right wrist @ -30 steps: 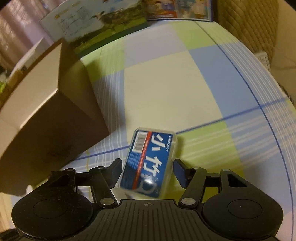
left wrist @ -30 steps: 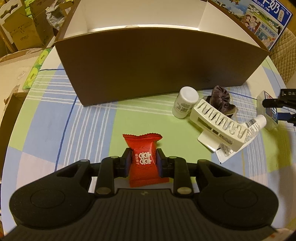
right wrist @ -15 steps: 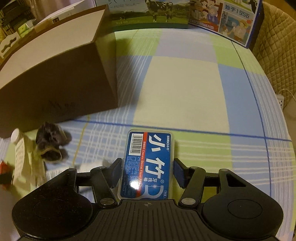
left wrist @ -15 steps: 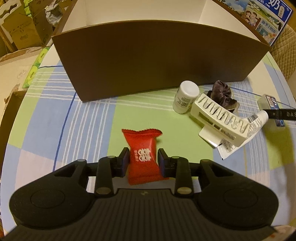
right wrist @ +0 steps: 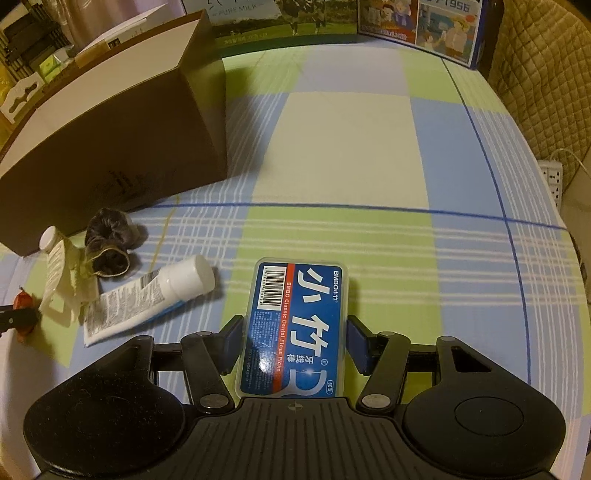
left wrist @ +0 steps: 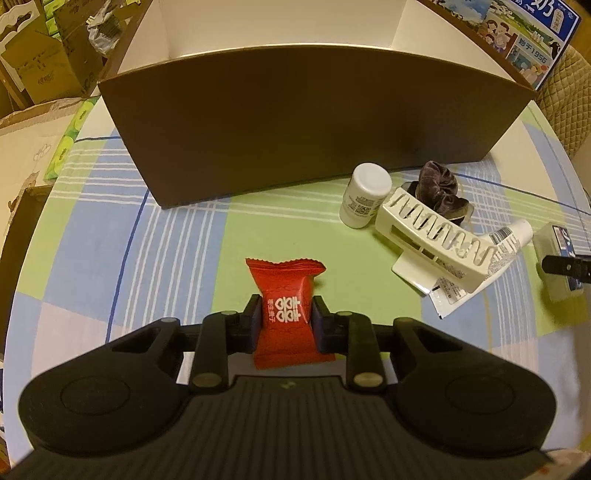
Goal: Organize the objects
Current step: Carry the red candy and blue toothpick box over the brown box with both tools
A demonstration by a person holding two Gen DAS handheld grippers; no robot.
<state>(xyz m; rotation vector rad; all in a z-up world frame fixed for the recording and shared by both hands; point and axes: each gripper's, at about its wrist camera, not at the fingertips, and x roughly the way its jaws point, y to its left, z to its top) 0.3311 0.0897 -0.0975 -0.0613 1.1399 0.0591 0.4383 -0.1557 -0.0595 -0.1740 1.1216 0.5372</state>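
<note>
My left gripper (left wrist: 283, 318) is shut on a red snack packet (left wrist: 286, 306) and holds it low over the checked tablecloth, in front of the brown cardboard box (left wrist: 303, 122). My right gripper (right wrist: 295, 341) straddles a blue dental floss pick box (right wrist: 295, 328) that lies on the cloth; its pads stand close to the box's sides with small gaps. The floss box also shows in the left wrist view (left wrist: 557, 254) at the far right. The cardboard box (right wrist: 110, 140) is open at the top, with a white inside.
A white bottle (left wrist: 364, 199), a dark scrunchie (left wrist: 439, 188), a cream slotted holder (left wrist: 436, 240) and a white tube (right wrist: 155, 295) lie between the two grippers. A milk carton box (right wrist: 417, 22) stands at the table's far edge. Cardboard boxes (left wrist: 33, 62) stand beyond the table at left.
My left gripper has closed on the red packet. My right gripper has swung to face along the table, with the floss box still between its fingers.
</note>
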